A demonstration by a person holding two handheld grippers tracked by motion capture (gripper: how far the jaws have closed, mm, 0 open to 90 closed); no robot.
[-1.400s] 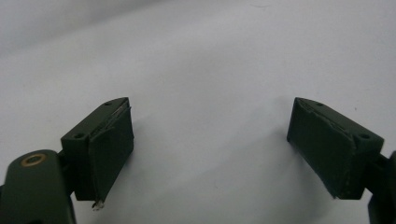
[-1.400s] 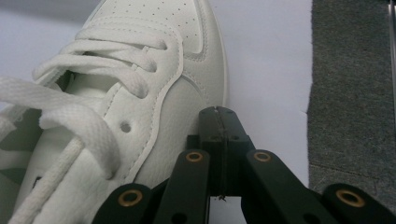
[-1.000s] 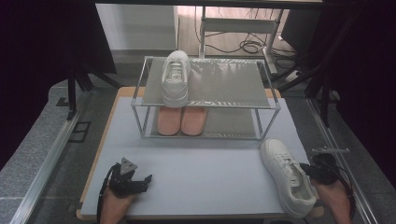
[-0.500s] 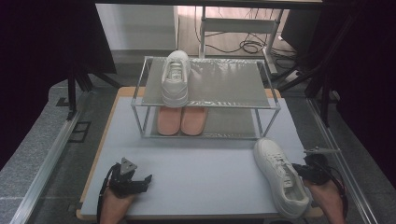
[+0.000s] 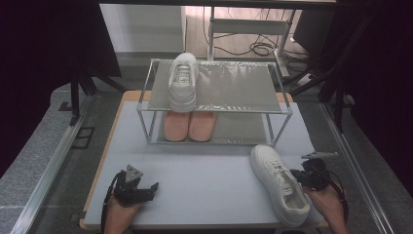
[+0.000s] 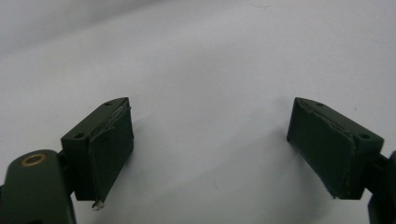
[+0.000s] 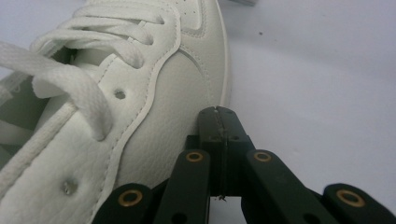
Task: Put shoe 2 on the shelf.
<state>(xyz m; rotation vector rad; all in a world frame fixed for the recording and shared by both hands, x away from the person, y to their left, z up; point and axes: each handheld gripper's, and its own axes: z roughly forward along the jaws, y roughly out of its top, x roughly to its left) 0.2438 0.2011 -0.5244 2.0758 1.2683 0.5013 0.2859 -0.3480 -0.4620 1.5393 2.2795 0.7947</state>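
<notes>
Right gripper (image 7: pixel 219 114): jaws pressed together, nothing between, tips against the side of the loose sneaker (image 5: pixel 279 183) lying on the table (image 5: pixel 204 170) just left of it, toe toward the rack (image 5: pixel 214 105).
Left gripper (image 5: pixel 135 187): jaws wide apart, empty, resting at the near left of the table, well apart from the sneaker.
Count: sneakers, two, the second (image 5: pixel 183 81) on the rack's top shelf; pink slippers (image 5: pixel 189 125), two, on the lower shelf; rack, one; grippers, two.

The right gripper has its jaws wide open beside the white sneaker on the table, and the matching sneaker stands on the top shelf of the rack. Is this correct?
Not quite: the right gripper has its jaws shut, pressed together against the side of the white sneaker, as the right gripper view shows. The matching sneaker does stand on the rack's top shelf.
</notes>
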